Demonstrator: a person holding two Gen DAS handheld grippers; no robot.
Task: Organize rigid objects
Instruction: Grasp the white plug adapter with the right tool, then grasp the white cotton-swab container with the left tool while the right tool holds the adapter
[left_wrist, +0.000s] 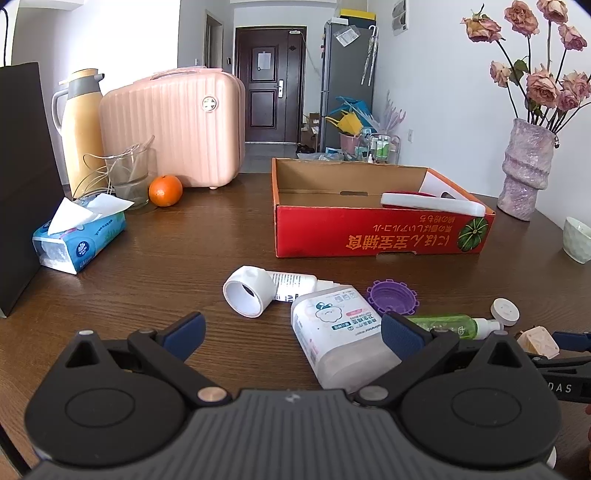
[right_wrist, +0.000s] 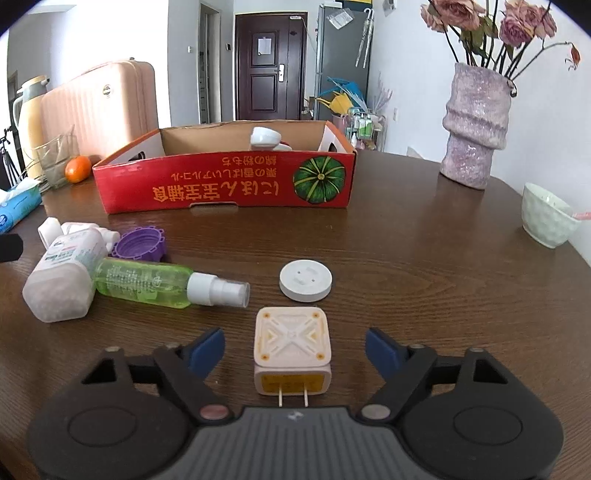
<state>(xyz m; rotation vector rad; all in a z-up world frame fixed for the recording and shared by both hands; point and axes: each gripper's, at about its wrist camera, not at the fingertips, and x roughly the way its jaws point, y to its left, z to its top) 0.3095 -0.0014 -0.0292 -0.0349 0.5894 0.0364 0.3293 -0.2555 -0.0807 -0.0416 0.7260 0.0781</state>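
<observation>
We see our right hand-held gripper (right_wrist: 294, 349) low over the brown desk (right_wrist: 406, 266), its jaws spread to either side of a cream square plug adapter (right_wrist: 291, 345) without the blue pads touching it; the adapter lies flat with its two prongs toward us. Just beyond it sits a white round disc (right_wrist: 305, 282), and to the left a green spray bottle (right_wrist: 147, 282) lies on its side, touching a white squarish bottle (right_wrist: 62, 280) and a purple toothed cap (right_wrist: 139, 244). Farther back stands the red cardboard box (right_wrist: 225, 186), holding a white item. Our left hand-held gripper (left_wrist: 293, 332) hangs spread and empty, the white squarish bottle (left_wrist: 340, 332) lying near its right pad, and a white tape roll (left_wrist: 249, 295) just ahead.
</observation>
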